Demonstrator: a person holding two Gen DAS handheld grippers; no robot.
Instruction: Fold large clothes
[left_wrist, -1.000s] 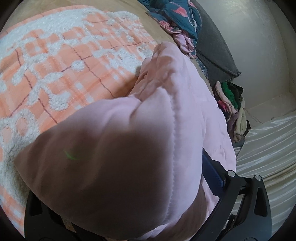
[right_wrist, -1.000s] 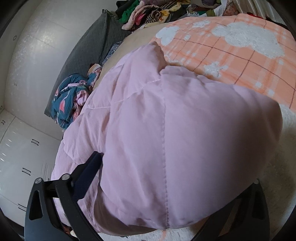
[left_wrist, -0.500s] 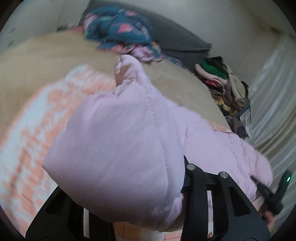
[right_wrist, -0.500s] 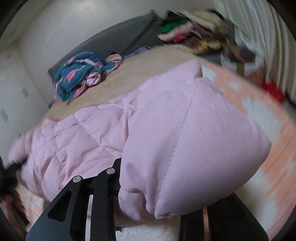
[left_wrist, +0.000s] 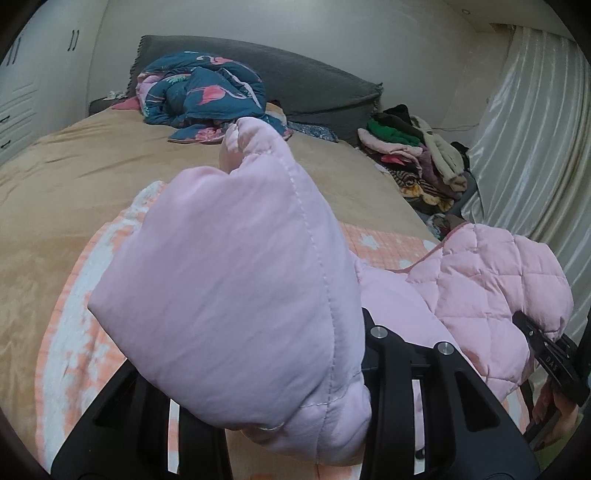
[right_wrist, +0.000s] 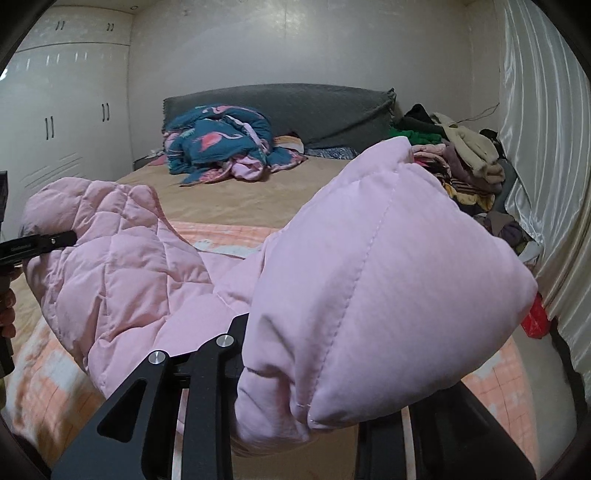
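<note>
Both tools are clamped on the same pink padded jacket (left_wrist: 236, 280), one at each end, so that it hangs between them above the bed (left_wrist: 92, 177). The left tool (left_wrist: 295, 406) has its jaws drawn in on a thick puffy fold that bulges out in front of its camera; the jaws have just been closing, and the padding sits squeezed between them. The right tool (right_wrist: 295, 398) holds the opposite end the same way, its jaws also having just closed on a fat pink fold, with the quilted lining (right_wrist: 122, 258) sagging across toward the other tool.

Gripping two far-apart points seems meant to spread the bulky garment and let its weight pull it straight before laying it down for a fold. The jaws stay partly apart only because the padding is thick.

Below lies an orange checked blanket with white fluffy patches (left_wrist: 74, 332), spread on the tan bedcover, likely the folding surface. A crumpled blue flamingo-print quilt (left_wrist: 203, 92) sits near the grey headboard (left_wrist: 314, 85), well apart from the jacket, and a heap of other clothes (right_wrist: 461, 162) is piled by the curtain (right_wrist: 546, 147).
</note>
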